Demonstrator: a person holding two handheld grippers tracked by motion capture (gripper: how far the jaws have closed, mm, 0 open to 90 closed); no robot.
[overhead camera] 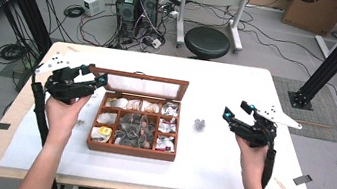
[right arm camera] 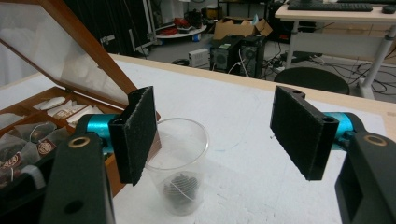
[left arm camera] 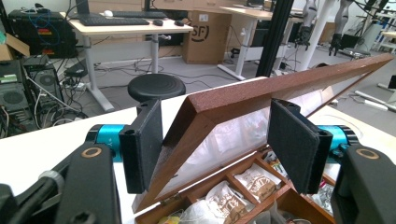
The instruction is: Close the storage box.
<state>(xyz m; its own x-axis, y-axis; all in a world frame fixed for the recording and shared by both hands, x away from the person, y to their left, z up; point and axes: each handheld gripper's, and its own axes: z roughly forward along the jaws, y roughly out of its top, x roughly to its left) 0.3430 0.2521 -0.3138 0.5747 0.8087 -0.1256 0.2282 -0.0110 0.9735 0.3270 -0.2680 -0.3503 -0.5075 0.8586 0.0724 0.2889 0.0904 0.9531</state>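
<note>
Straddling the raised lid (left arm camera: 261, 100) of the wooden tea box (overhead camera: 130, 148), the left gripper (left arm camera: 219, 142) has its two black jaws spread on either side of the lid's brown frame. The near corner of that frame passes between the pads; it runs close along the left pad, whether touching I cannot tell, and a clear gap shows at the right pad. The lid stands tilted open, its clear pane facing the box's compartments, where paper tea bags (left arm camera: 224, 198) lie in their sections.

In the high view the left gripper (overhead camera: 92, 77) sits at the lid's left end, toward the table's left edge, with the person's left hand (overhead camera: 64, 111) beneath it. The box rests near the middle of the table (overhead camera: 239, 80), its lid hinged along the far side.

The right gripper (right arm camera: 219, 135) holds nothing: its jaws stand wide apart over bare white tabletop. A clear plastic cup (right arm camera: 180, 165) stands upright just beyond the left jaw, partly hidden by it, with something dark lying at its bottom. It is close beside the box's right wall.

Seen from above, the right gripper (overhead camera: 235, 110) hovers toward the table's right edge, and the cup (overhead camera: 199, 125) stands between it and the box, apart from both.
</note>
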